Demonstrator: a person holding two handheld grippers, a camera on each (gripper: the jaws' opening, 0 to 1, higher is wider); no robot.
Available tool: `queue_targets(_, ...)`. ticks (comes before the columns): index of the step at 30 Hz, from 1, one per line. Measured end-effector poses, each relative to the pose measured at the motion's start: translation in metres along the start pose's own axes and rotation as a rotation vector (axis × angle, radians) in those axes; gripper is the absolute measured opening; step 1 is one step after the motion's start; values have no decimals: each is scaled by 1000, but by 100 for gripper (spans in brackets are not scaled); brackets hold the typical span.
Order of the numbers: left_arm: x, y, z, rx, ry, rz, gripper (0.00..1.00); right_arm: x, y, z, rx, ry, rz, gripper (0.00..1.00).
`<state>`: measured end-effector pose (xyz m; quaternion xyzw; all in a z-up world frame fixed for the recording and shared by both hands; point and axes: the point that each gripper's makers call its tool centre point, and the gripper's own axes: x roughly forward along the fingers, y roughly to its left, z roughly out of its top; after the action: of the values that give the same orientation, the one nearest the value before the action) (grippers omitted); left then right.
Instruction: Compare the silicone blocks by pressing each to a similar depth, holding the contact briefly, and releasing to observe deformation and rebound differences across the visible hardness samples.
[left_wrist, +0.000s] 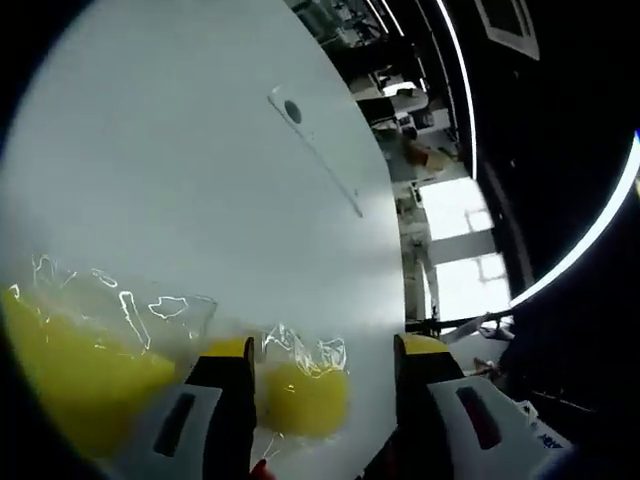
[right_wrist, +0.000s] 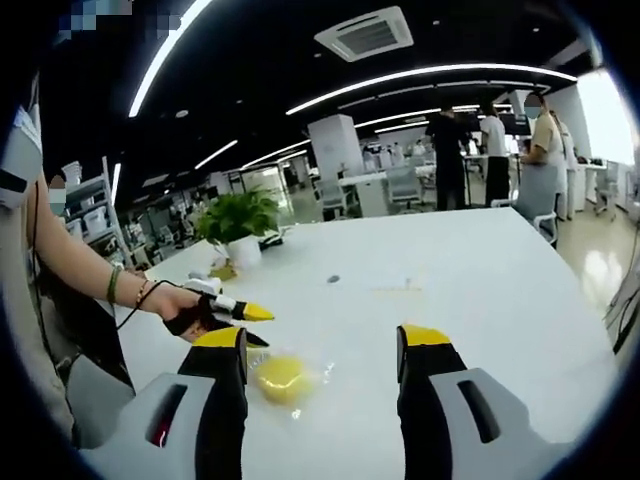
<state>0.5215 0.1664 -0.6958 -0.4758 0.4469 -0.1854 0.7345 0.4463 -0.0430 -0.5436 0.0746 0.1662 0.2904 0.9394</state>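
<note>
In the left gripper view I see my left gripper (left_wrist: 322, 365) hanging low over the white table (left_wrist: 200, 180), its yellow-tipped jaws spread apart with nothing clamped between them. A yellow silicone block (left_wrist: 300, 398) in clear wrapping lies on the table in the gap between the jaws, closer to the left jaw; I cannot tell whether it touches that jaw. A second, larger yellow block (left_wrist: 80, 375), also under crinkled clear film, sits at the lower left, just beside the first. A small dark round hole (left_wrist: 292, 111) marks the tabletop further out. In the right gripper view my right gripper (right_wrist: 325, 345) is released as well, jaws wide and empty above the same table (right_wrist: 480, 280). The wrapped yellow block (right_wrist: 282, 378) lies on the table just inside the left jaw. Beyond it, the left gripper (right_wrist: 250, 325) is held in a hand (right_wrist: 172, 300) just above the block. A potted plant (right_wrist: 238, 228) stands further back on the table.
</note>
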Motion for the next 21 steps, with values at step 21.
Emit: queue_targets(21, 38, 21, -15, 91, 101, 68, 32, 10, -9, -17, 29, 28, 0, 53)
